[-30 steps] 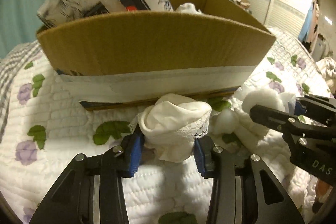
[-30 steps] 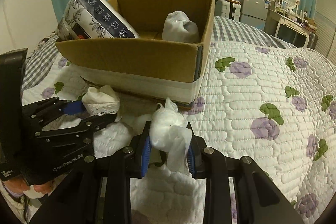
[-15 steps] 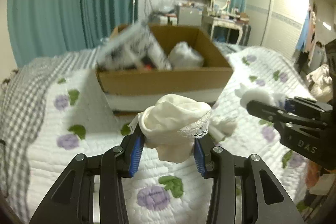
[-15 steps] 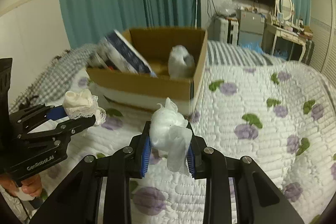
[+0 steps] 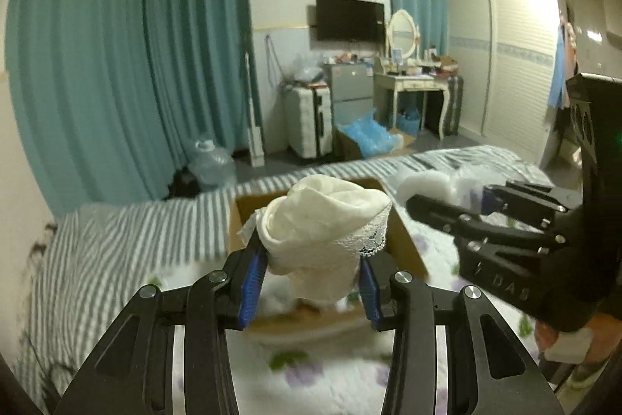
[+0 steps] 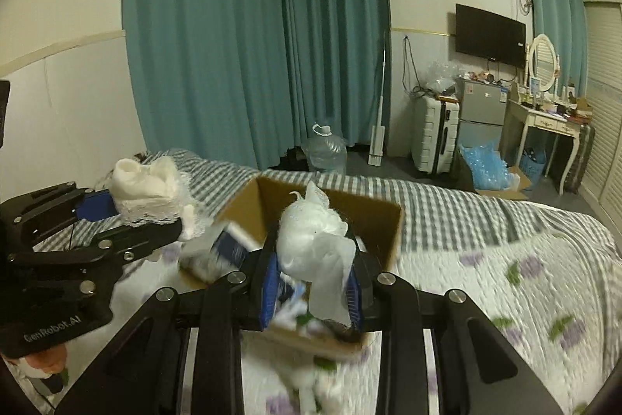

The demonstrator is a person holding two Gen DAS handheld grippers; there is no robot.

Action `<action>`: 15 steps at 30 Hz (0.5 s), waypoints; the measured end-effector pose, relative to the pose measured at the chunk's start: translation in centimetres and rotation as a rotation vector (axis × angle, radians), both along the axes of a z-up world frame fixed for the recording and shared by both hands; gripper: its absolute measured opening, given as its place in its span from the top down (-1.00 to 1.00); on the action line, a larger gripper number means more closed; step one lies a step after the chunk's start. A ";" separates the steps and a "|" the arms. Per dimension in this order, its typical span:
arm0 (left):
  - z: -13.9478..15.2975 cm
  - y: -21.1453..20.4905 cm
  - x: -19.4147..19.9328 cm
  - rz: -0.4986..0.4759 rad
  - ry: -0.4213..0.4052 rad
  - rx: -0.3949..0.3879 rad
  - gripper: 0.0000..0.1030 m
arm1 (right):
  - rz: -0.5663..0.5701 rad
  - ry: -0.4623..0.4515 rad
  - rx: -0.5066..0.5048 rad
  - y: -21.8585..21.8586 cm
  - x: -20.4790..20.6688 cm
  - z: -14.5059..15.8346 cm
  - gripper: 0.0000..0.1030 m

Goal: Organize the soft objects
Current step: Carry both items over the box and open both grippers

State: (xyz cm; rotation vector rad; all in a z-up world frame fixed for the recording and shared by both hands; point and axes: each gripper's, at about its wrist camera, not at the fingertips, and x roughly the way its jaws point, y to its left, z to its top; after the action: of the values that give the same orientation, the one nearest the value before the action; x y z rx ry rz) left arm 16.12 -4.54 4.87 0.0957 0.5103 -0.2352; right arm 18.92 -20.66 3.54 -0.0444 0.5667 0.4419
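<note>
My left gripper [image 5: 311, 282] is shut on a cream rolled sock with a lace cuff [image 5: 322, 232], held high above the bed. It also shows in the right wrist view [image 6: 147, 197]. My right gripper [image 6: 313, 282] is shut on a white rolled sock [image 6: 315, 240], also raised; it shows at the right of the left wrist view [image 5: 431, 181]. The open cardboard box [image 6: 388, 220] lies below and just beyond both grippers, on the bed. A patterned pack [image 6: 221, 247] leans in its left side.
The bed has a white quilt with purple flowers [image 6: 525, 279] and a grey checked sheet [image 5: 116, 232] behind the box. Teal curtains, a water jug [image 6: 326, 150], a suitcase and a dressing table stand at the far wall.
Both grippers have risen well above the bed with their socks still held. The box has dropped from the upper middle of both views to below the fingers.
</note>
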 end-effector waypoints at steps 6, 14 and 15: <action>-1.4 0.1 8.1 0.032 0.037 0.039 0.14 | 0.015 0.051 -0.004 1.8 6.2 -3.1 0.45; -6.5 -0.4 13.8 0.040 0.086 0.165 -0.24 | 0.001 0.076 0.005 1.3 9.7 -7.3 -0.32; -6.7 -0.5 13.8 0.045 0.087 0.164 -0.24 | -0.007 0.073 0.010 0.9 9.5 -7.4 -0.55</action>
State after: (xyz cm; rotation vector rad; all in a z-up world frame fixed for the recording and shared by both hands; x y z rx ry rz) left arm 29.91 -5.01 -1.81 0.2339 0.6169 -0.1537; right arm 28.45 -19.78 -3.87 -0.0170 0.6367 0.4412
